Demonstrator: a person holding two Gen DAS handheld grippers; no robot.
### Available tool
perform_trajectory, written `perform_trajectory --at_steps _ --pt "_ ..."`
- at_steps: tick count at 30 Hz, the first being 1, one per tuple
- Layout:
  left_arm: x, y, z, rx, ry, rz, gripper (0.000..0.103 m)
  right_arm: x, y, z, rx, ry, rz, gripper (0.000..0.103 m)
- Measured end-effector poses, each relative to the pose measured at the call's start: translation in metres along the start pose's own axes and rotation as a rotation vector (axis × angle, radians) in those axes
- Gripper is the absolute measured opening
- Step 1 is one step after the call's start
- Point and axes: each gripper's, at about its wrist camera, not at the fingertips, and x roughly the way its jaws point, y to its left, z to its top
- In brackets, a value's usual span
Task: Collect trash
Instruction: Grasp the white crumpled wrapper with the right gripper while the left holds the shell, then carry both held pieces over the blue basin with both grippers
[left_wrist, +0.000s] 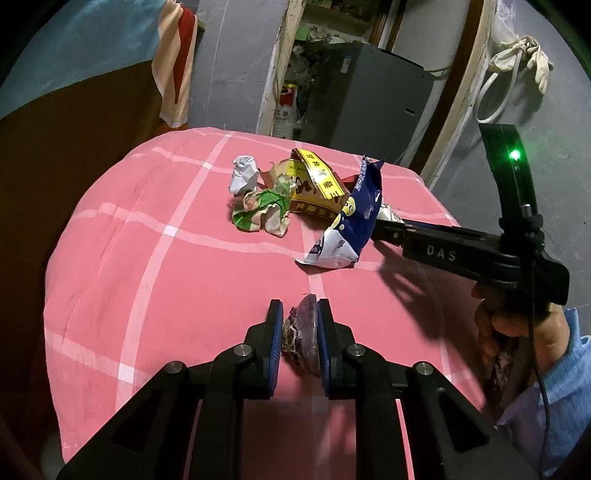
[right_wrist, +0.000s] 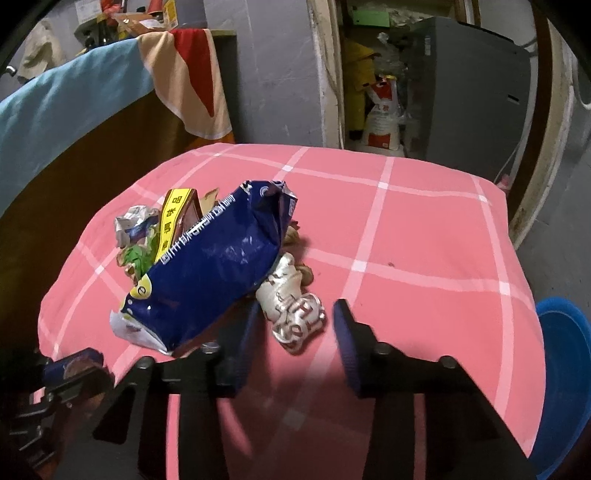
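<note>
On the pink checked cloth (left_wrist: 147, 277) lies a heap of trash: a blue snack bag (left_wrist: 354, 218) (right_wrist: 214, 266), a yellow-and-brown carton (left_wrist: 314, 184), a green wrapper (left_wrist: 262, 210) and a crumpled grey-white wrapper (left_wrist: 243, 171). My left gripper (left_wrist: 300, 305) is shut on a purple crumpled wrapper (left_wrist: 301, 336), near the front of the cloth. My right gripper (right_wrist: 297, 308) reaches under the blue bag's right side. A white wrapper with red print (right_wrist: 295, 314) lies between its fingers, with a gap still showing at the right pad (right_wrist: 347, 332).
A blue round tub (right_wrist: 561, 369) stands low beside the cloth's right edge. Behind the table are a grey cabinet (left_wrist: 369, 96), a cluttered doorway and a draped towel (left_wrist: 173, 66). A hand (left_wrist: 495, 328) in a light-blue sleeve holds the right gripper's handle.
</note>
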Motion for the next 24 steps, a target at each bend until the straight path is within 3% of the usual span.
perform_trajectory --at_steps 4,15,24 --pt "-0.001 -0.001 -0.001 -0.007 -0.002 -0.002 0.015 -0.001 0.002 -0.001 -0.005 0.0 0.009 0.019" --pt "-0.006 -0.001 -0.001 -0.044 -0.018 -0.005 0.014 -0.038 0.001 -0.032 0.046 -0.017 0.05 0.017" --pt "-0.029 -0.03 0.002 -0.028 -0.138 -0.035 0.014 -0.09 0.001 -0.063 0.099 -0.095 0.061 0.017"
